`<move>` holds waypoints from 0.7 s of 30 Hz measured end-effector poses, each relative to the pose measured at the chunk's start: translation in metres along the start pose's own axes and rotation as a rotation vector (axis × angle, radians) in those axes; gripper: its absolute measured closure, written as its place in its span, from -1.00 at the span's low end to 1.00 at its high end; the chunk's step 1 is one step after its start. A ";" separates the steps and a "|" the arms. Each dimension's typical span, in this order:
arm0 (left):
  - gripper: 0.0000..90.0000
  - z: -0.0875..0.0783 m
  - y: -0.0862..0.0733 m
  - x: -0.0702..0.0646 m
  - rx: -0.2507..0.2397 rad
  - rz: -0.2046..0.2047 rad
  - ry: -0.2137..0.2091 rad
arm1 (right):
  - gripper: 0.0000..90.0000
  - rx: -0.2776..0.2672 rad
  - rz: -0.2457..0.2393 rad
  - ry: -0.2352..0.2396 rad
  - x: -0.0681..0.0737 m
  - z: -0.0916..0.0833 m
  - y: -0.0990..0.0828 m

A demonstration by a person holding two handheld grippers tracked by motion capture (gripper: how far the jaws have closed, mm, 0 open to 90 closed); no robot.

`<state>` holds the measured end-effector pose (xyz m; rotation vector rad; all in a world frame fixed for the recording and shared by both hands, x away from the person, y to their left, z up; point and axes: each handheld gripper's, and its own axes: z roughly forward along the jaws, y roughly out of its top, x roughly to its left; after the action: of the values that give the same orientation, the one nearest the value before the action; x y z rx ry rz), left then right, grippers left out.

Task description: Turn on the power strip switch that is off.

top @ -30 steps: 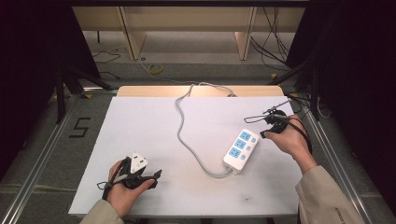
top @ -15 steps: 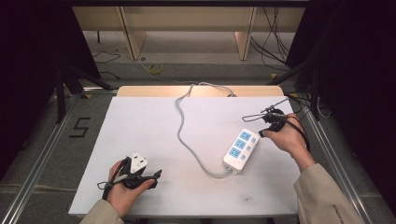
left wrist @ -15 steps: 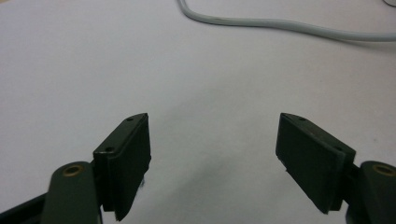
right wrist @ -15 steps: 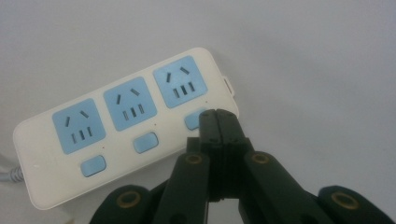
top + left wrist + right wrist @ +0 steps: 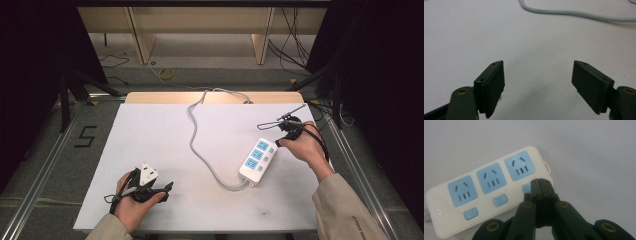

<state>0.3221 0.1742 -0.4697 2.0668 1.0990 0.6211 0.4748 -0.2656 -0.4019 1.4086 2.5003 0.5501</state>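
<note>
Grey floor (image 5: 45, 150) (dark surroundings)

High cam sits above the person's side, looking fwd and down over the whole table (image 5: 165, 130), far off. Left gripper cam rides low, v. close to the tabletop, facing along it toward the cable (image 5: 574, 13); right gripper cam looks steeply down, close on the strip (image 5: 486, 192). High view shares the strip (image 5: 258, 160) w/ the right cam, the cable (image 5: 200, 150) w/ the left.

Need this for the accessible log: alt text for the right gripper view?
The right claw, jaws shut together, hangs over a blue switch of a white power strip lying on a pale table. The strip has three blue sockets in a row, a switch beside each.
</note>
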 end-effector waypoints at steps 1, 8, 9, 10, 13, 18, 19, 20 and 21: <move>-0.42 0.000 0.000 0.000 0.000 0.000 0.000 | 1.00 -0.002 -0.003 0.000 0.000 0.001 0.000; -0.42 0.000 0.000 0.000 0.001 0.001 -0.001 | 1.00 0.012 -0.001 0.003 0.000 0.007 0.003; -0.42 0.000 0.000 0.000 0.001 0.001 -0.001 | 1.00 0.013 -0.002 0.002 0.000 0.008 0.003; -0.42 0.000 0.000 0.000 0.001 0.001 -0.001 | 1.00 0.015 -0.001 0.002 0.000 0.009 0.004; -0.42 0.000 0.000 0.000 0.001 0.001 -0.001 | 1.00 0.021 -0.001 0.004 0.000 0.012 0.005; -0.42 0.000 0.000 0.000 0.001 0.003 0.000 | 1.00 0.027 -0.006 0.005 0.001 0.016 0.006; -0.42 0.000 0.000 0.000 0.001 0.001 -0.001 | 1.00 0.032 -0.005 0.007 0.002 0.017 0.007; -0.42 0.000 0.000 0.000 0.001 0.003 -0.001 | 1.00 0.033 -0.009 0.008 0.002 0.018 0.007; -0.42 0.000 0.000 0.000 0.000 0.002 -0.001 | 1.00 0.036 -0.008 0.008 0.002 0.018 0.007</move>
<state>0.3220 0.1742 -0.4696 2.0685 1.0970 0.6213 0.4858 -0.2565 -0.4156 1.4111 2.5333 0.5128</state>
